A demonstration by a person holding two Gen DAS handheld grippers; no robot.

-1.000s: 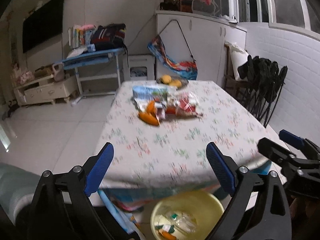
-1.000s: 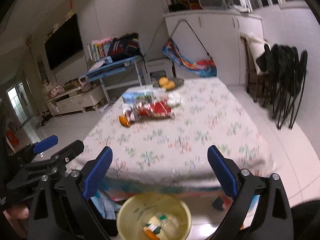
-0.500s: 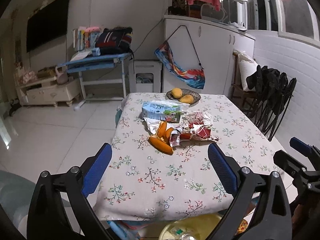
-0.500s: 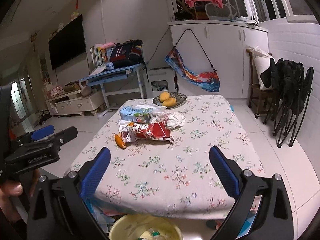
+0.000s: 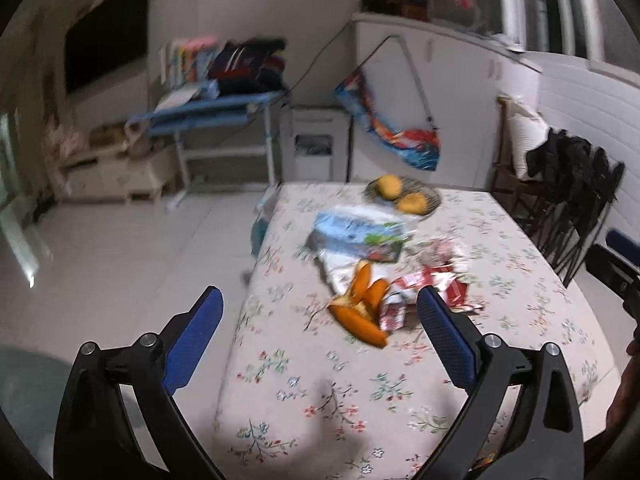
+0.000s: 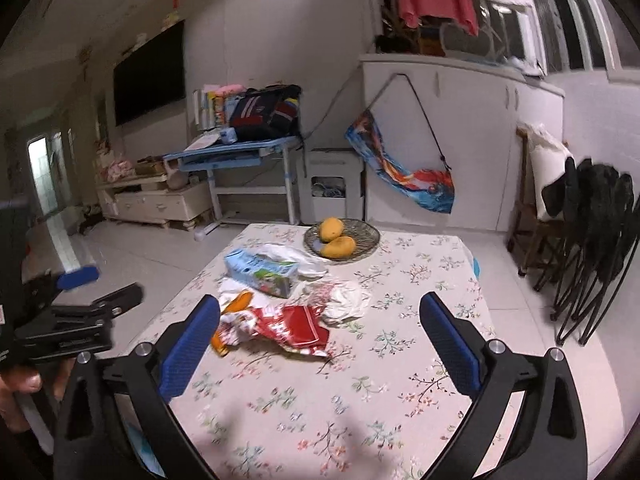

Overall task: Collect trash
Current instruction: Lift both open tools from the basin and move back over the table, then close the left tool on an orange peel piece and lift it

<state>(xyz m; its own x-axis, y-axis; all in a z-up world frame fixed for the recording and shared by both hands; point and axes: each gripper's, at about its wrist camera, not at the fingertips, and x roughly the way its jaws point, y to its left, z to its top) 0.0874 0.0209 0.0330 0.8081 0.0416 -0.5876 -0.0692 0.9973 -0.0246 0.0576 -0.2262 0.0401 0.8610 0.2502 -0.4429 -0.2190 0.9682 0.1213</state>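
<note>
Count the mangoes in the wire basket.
2. Both mangoes lie in the wire basket at the table's far end: one mango toward the back left, the other mango in front of it, touching. Nothing seems hidden beneath.

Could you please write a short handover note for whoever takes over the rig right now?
Left gripper: open, empty, above the near table edge.
Right gripper: open, empty, beside it.
On the floral table: orange peel, red wrapper, blue carton, crumpled white plastic, all in one heap. Mangoes in the wire basket at the far end are not trash.
Done: nothing picked from this heap yet.
Left: collect every piece of it.
</note>
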